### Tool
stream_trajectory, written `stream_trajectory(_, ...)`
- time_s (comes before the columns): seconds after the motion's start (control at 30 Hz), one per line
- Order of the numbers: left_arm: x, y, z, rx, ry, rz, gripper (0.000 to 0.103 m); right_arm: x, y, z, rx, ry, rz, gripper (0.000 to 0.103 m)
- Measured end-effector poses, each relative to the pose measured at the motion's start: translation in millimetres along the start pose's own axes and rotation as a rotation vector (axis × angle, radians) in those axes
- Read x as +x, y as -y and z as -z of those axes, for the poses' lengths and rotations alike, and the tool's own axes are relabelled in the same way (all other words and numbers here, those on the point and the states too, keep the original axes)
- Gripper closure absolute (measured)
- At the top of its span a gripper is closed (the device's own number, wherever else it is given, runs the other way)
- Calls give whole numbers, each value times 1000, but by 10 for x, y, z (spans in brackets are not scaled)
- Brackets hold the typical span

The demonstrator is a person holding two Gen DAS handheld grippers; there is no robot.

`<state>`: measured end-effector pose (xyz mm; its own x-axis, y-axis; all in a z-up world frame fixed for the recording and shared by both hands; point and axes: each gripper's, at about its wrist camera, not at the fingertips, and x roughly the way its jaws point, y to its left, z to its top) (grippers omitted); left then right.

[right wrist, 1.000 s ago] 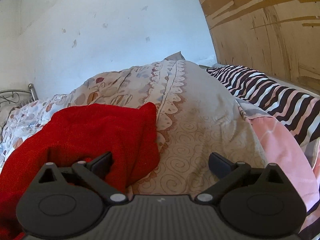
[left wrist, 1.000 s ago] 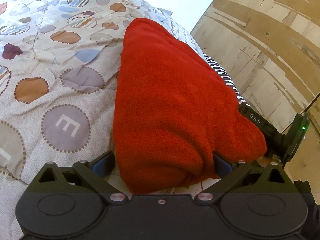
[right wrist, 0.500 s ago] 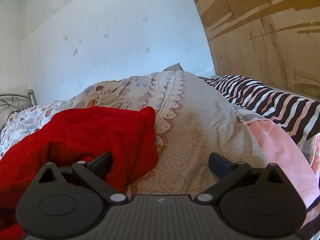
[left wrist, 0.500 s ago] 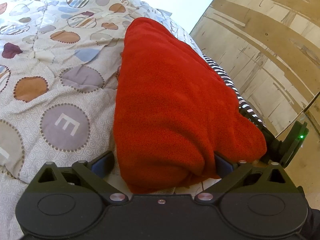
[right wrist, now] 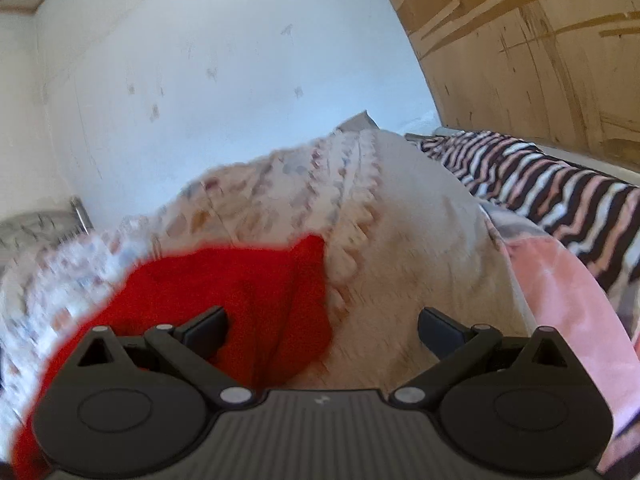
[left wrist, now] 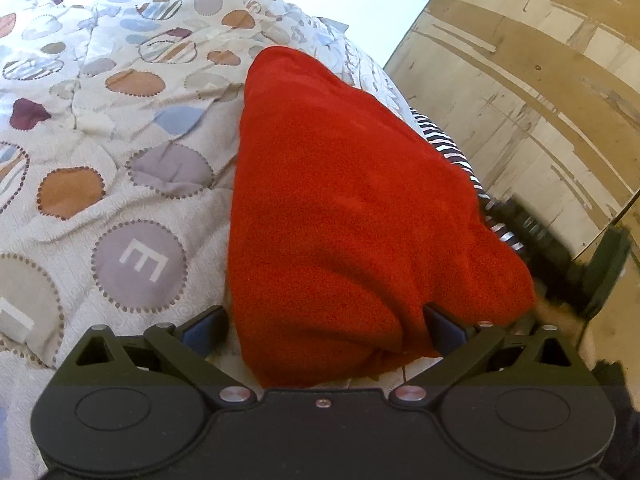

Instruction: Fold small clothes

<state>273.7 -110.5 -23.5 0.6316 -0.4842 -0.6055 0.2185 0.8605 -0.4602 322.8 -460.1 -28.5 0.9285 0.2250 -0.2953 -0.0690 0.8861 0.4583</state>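
A red fleece garment (left wrist: pixel 352 216) lies folded in a long mound on the patterned quilt (left wrist: pixel 120 160). My left gripper (left wrist: pixel 324 330) is open, and the garment's near end lies between its wide-apart fingers (left wrist: pixel 204 326). In the right wrist view the red garment (right wrist: pixel 240 292) sits low on the left, blurred. My right gripper (right wrist: pixel 324 328) is open too; its left finger is over the red cloth and its right finger over the cream quilt (right wrist: pixel 400 248). The right gripper's dark body (left wrist: pixel 600 276) shows at the far right of the left wrist view.
A black, white and pink striped blanket (right wrist: pixel 560 184) lies along the bed's right side against a wooden panel wall (right wrist: pixel 540 52). A white wall (right wrist: pixel 220 60) stands behind the bed. A metal bed frame (right wrist: pixel 44 220) shows at the far left.
The right wrist view has tilted upward and blurred with motion, showing more wall. In the left wrist view the right gripper has drawn away to the right. The left gripper has barely moved.
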Motion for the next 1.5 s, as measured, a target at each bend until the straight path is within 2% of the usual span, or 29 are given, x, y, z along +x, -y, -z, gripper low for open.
stream_trajectory(0.1, 13, -28, 21, -21, -1, 10, 1, 106, -2, -181, 26, 0, -56, 2)
stream_trajectory(0.17, 17, -35, 23, -24, -1, 14, 1, 298, -3, -279, 31, -74, -76, 11)
stream_trajectory(0.23, 18, -30, 18, -20, -1, 13, 1, 492, 13, -318, 50, -132, -90, 36)
stream_trajectory(0.27, 20, -22, 18, -18, -1, 11, 1, 582, 20, -334, 57, -162, -95, 45)
stream_trajectory(0.3, 18, -20, 18, -15, -1, 11, 1, 650, 17, -344, 56, -183, -100, 68)
stream_trajectory(0.33, 16, -23, 19, -14, -1, 12, 1, 701, -8, -358, 45, -194, -102, 78)
stream_trajectory(0.4, 19, -31, 21, -19, -2, 15, 1, 730, -73, -428, -7, -188, -98, 84)
stream_trajectory(0.43, 18, -34, 20, -19, -2, 16, 1, 715, -89, -476, -12, -167, -88, 94)
stream_trajectory(0.47, 20, -31, 15, -17, -2, 16, 1, 700, -79, -536, 3, -137, -83, 95)
stream_trajectory(0.5, 24, -26, 11, -14, -3, 16, 1, 687, -66, -575, 14, -111, -71, 103)
stream_trajectory(0.53, 27, -24, 11, -13, -3, 17, 1, 684, -62, -602, 8, -83, -38, 103)
stream_trajectory(0.6, 35, -18, 15, -14, -2, 14, 1, 757, -35, -599, -10, -106, -14, 103)
stream_trajectory(0.7, 34, -25, 17, -17, -4, 19, 1, 751, 27, -536, 30, -145, -54, 103)
stream_trajectory(0.73, 34, -33, 17, -19, -4, 22, 1, 712, 49, -515, 58, -140, -66, 99)
stream_trajectory(0.77, 37, -35, 15, -21, -4, 23, 1, 667, 75, -502, 80, -136, -71, 92)
stream_trajectory(0.83, 38, -27, 11, -18, -4, 22, 1, 596, 104, -491, 103, -130, -93, 38)
stream_trajectory(0.87, 38, -23, 6, -15, -4, 21, 1, 558, 107, -479, 104, -128, -106, 31)
stream_trajectory(0.97, 39, -19, -14, -17, -11, 19, 1, 491, 113, -470, 107, -138, -134, 21)
stream_trajectory(1.0, 38, -16, -17, -17, -11, 17, 1, 476, 111, -461, 110, -139, -150, 12)
stream_trajectory(1.03, 37, -12, -17, -16, -10, 15, 1, 467, 104, -446, 112, -142, -168, 7)
stream_trajectory(1.13, 40, -7, -23, -17, -12, 12, 1, 477, 55, -375, 99, -169, -194, 2)
stream_trajectory(1.27, 41, -10, -42, -16, -18, 12, 0, 620, -25, -186, 47, -260, -103, 3)
stream_trajectory(1.5, 1, -10, -87, 2, -17, 6, 0, 557, 28, -41, 65, -191, -124, 5)
